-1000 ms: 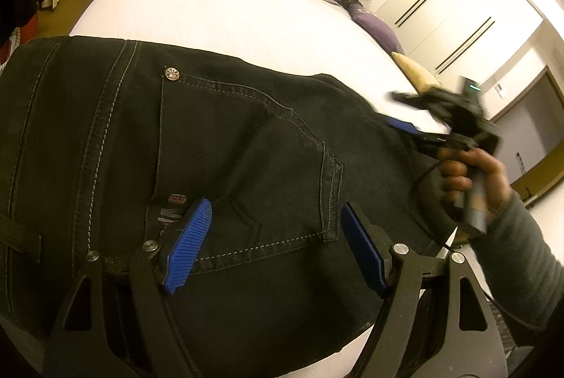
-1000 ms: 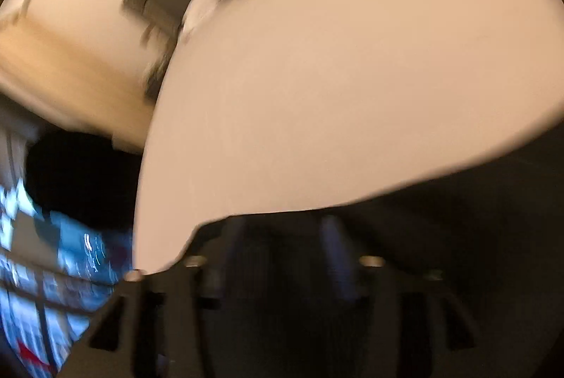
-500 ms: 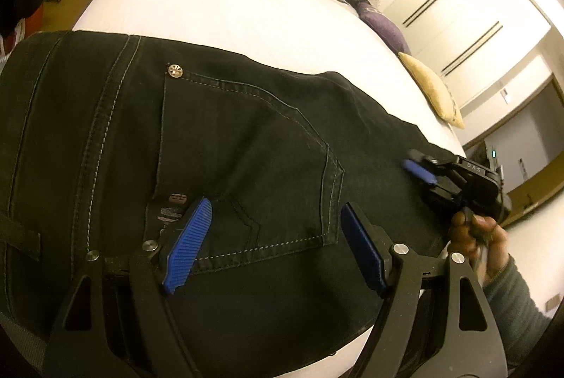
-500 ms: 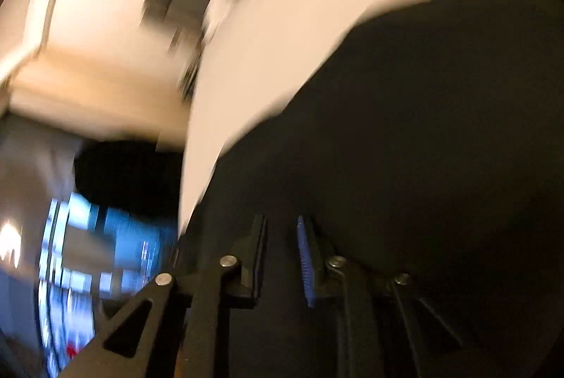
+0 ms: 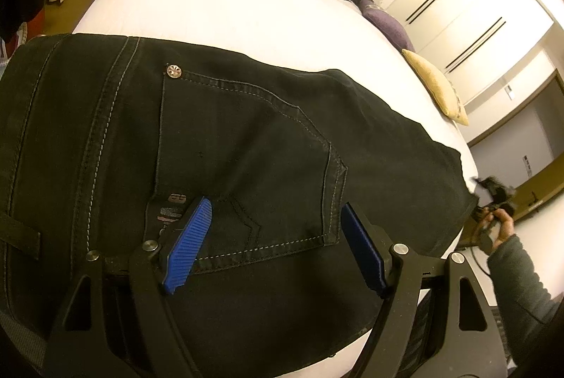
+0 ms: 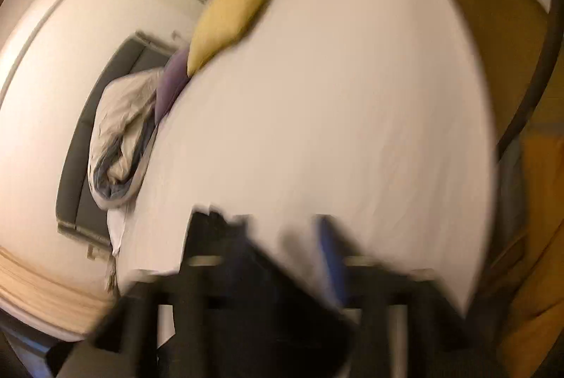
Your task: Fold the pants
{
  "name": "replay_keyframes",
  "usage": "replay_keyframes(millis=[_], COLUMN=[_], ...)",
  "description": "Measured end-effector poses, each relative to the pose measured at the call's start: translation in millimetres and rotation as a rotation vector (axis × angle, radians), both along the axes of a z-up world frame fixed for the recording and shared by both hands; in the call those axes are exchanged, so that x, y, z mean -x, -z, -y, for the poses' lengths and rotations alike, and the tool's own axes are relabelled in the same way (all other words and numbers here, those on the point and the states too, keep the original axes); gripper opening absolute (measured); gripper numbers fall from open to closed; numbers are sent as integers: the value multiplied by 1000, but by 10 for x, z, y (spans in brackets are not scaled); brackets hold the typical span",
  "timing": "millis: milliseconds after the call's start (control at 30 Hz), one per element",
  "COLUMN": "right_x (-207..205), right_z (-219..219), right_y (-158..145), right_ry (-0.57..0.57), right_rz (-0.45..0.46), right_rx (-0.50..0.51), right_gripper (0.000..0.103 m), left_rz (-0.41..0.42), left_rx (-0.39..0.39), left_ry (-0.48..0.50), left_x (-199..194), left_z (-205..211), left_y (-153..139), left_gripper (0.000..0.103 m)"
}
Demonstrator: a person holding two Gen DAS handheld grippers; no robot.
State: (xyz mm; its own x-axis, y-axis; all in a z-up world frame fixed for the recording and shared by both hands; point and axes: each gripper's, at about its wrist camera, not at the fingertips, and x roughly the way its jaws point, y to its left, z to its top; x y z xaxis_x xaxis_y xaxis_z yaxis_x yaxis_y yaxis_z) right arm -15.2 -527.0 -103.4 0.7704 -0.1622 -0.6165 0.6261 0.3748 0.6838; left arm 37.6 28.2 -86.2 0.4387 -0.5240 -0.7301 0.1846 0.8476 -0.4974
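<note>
Since half a second ago the right tongs (image 5: 493, 198) have swung off the pants (image 5: 246, 148) to the far hem end, at the bed's corner, and their own camera now looks across bare sheet instead of dark cloth. That view is heavily smeared by motion, so I cannot tell whether the right tongs are apart or together, nor whether they hold anything; dark fabric seems to lie across their lower left, but it is unclear.

Meanwhile the left tongs (image 5: 275, 247) stand wide apart, empty, low over the back pocket (image 5: 246, 166) near the waistband, gripping nothing. The pants lie flat, seat up, across the near edge of the bed (image 5: 229, 0), with the hem close to the bed's corner.

Risks, as I judge them: with the waist end unpinned, a pull on the hem could drag the whole garment along the sheet rather than fold it. The hem sits close to the mattress edge, so a missed pinch may push it over the side. Catching only one layer of the leg would leave the fold skewed. The fast right-hand motion makes a clean pinch less likely.
</note>
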Motion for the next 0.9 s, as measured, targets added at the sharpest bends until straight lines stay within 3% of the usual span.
replay_keyframes(millis=[33,167,267,333,533,633,800,900], right_x=[73,446,594,702,815,837,899,863], right_z=[-38,54,-17,-65,219,293,410,389], right_y=[-54,-181,-149,-86,231,331,511,483], right_ry=[-9,-149,-223,-240,-167,-131,-61,-76], right_rz=[16,101,133,146,185,223,281,266], right_rx=[9,-39,-51,-113,-235,-255,-339,-312], right_gripper=[76,77,78,78,77,77,70,70], left_rz=[5,19,70,78,-33,-19,-25,-17], left_rx=[-13,-103,-85,-85,-108,-75,-95,-115], left_ry=[3,5,18,34,68,51,63,62], left_x=[6,37,30,-41,-276,-276,-289,-295], left_z=[20,156,248,350,589,561,614,697], left_y=[-10,-193,-396,-451,-117,-38,-14,-5], left_gripper=[75,75,75,75,75,75,75,75])
